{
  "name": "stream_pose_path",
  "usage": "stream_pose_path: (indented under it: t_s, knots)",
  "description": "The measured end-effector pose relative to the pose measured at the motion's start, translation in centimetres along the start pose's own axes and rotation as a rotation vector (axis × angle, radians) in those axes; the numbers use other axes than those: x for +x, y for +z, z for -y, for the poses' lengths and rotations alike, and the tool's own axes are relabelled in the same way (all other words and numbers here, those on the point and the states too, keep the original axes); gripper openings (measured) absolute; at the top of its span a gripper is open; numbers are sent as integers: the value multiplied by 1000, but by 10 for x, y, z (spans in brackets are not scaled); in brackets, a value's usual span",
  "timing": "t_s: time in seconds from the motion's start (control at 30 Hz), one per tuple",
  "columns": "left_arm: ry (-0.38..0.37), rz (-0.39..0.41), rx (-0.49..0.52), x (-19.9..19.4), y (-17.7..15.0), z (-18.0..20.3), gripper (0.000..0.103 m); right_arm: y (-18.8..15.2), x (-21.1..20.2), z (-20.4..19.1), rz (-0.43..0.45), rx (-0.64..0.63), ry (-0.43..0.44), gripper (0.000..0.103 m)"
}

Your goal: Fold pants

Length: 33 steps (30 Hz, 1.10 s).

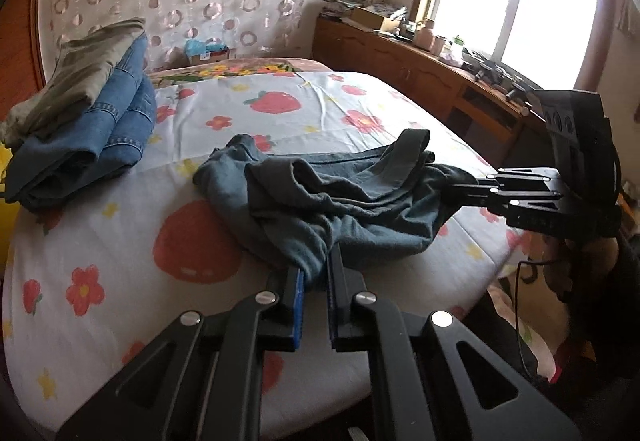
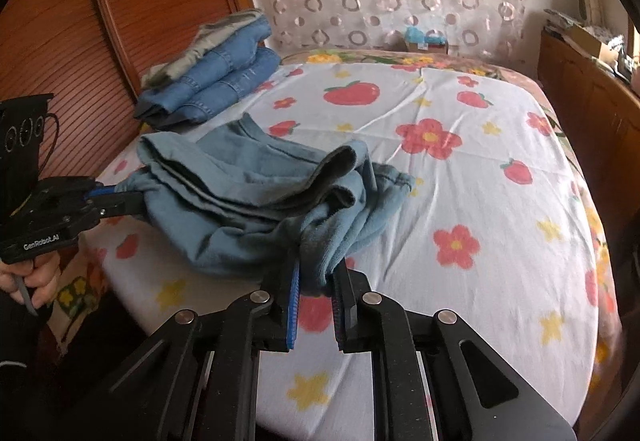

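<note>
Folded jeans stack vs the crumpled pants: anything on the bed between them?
Nothing: only bare strawberry-print sheet separates the folded jeans stack from the blue-grey pants, clearest in the right wrist view.

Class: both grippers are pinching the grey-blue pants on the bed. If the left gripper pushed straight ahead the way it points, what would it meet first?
The left gripper would first meet the bunched grey-blue pants it already grips; what lies beyond is unclear.
</note>
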<state>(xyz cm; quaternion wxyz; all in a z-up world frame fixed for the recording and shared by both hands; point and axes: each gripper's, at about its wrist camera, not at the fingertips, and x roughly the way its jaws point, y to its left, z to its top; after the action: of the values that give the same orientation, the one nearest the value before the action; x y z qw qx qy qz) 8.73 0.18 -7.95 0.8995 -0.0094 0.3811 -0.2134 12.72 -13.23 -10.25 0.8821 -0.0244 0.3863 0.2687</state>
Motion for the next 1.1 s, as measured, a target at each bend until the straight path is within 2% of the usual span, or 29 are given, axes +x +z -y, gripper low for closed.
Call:
stream_pose_path:
  t_s: [0.23, 0.3, 0.4, 0.53, 0.6, 0.63, 0.83, 1.0, 1.1]
  knots:
    - [4, -10, 11, -5, -13, 5, 11, -18, -13, -3, -7, 17, 2, 12]
    - [8, -19, 6, -4, -15, 3, 15, -21, -11, -2, -17, 27, -2, 18]
    - [21, -22, -1, -6, -18, 1, 17, -23, -12, -4, -19, 9, -11, 21]
    - [25, 3, -14, -18, -24, -1, 18, -21, -19, -5, 0, 4, -27, 33]
    - [22, 27, -20, -25, -25, -3, 18, -20, -23, -5, 12, 1, -33, 46]
    - [22, 32, -23, -26, -25, -4, 18, -19, -23, -6, 16, -3, -37, 48]
    - [38, 2, -24, -13, -22, -9, 18, -17, -8, -8, -10, -34, -59, 49]
    - [45, -53, 40, 7, -14, -2, 19, -9, 13, -9, -65, -81, -79, 49]
    - [64, -81, 46, 19, -10, -3, 19, -7, 19, -8, -86, -93, -80, 49]
